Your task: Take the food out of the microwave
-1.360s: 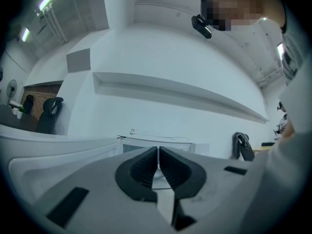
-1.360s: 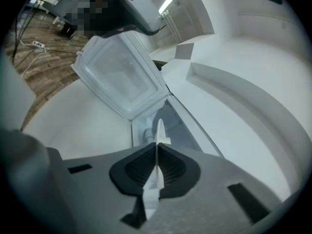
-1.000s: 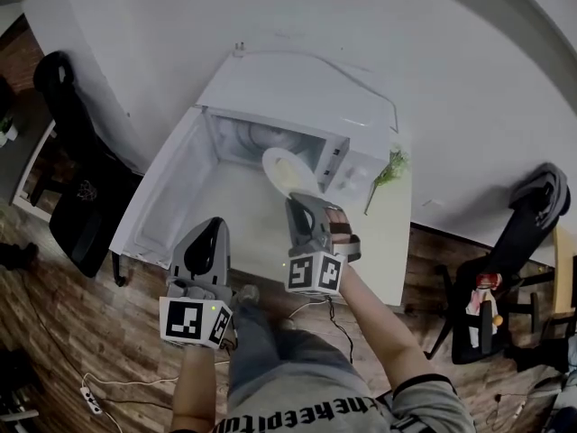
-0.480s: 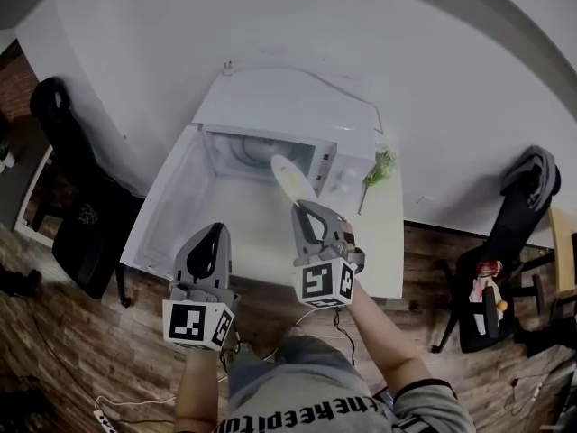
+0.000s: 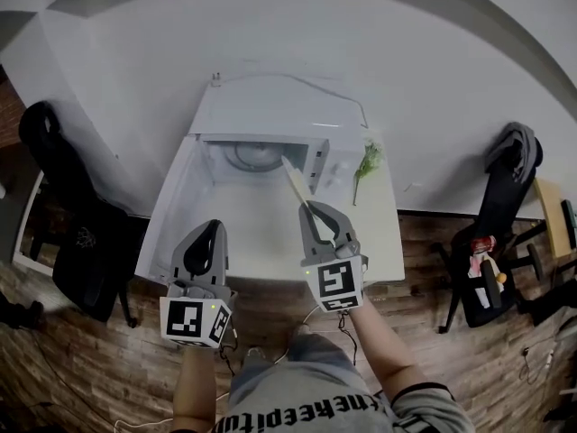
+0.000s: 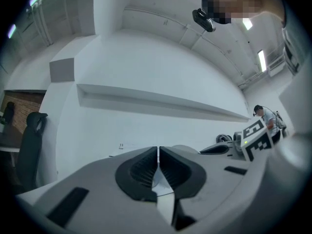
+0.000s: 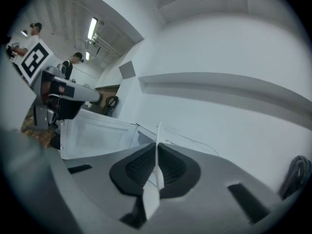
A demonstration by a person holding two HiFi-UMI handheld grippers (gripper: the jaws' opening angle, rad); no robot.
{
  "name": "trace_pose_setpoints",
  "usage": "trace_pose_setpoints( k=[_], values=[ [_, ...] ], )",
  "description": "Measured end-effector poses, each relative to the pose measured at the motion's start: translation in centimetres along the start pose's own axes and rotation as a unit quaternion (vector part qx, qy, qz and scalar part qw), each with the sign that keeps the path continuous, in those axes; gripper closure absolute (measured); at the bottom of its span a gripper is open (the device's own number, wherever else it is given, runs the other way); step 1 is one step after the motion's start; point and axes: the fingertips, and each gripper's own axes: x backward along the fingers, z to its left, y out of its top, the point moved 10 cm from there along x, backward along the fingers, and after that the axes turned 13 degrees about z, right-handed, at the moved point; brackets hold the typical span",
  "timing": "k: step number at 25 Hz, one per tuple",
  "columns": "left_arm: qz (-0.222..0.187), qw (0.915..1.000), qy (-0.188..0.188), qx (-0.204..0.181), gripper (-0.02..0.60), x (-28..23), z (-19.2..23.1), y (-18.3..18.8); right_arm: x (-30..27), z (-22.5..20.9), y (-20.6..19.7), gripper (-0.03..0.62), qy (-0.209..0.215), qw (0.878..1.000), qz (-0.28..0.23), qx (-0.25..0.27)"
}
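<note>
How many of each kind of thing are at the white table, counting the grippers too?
Microwave: 1
Plate: 1
Green sprig: 1
Grippers: 2, the left gripper and the right gripper
Total: 5

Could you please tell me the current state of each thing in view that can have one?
microwave: open, its door swung out to the left.
plate: out in front of the microwave, tilted on edge, held by its rim.
right gripper: shut on the plate.
left gripper: shut, nothing between its jaws.
herb sprig: lying on the table beside the microwave.
</note>
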Motion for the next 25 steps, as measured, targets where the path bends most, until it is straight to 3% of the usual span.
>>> trace_pose_setpoints(
  k=[17,25],
  values=[
    [-0.006,0.9975,-0.068,-0.015,0.568,2.4,1.0,0.5,6.7,1.5,1.9,0.577,-0.038,0.989,-0.037,-0.137],
    [-0.009,0.996,-0.085,-0.024,0.568,4.1,1.0,0.8,9.6,2.3,2.5,0.577,-0.057,0.982,-0.069,-0.166]
  ],
)
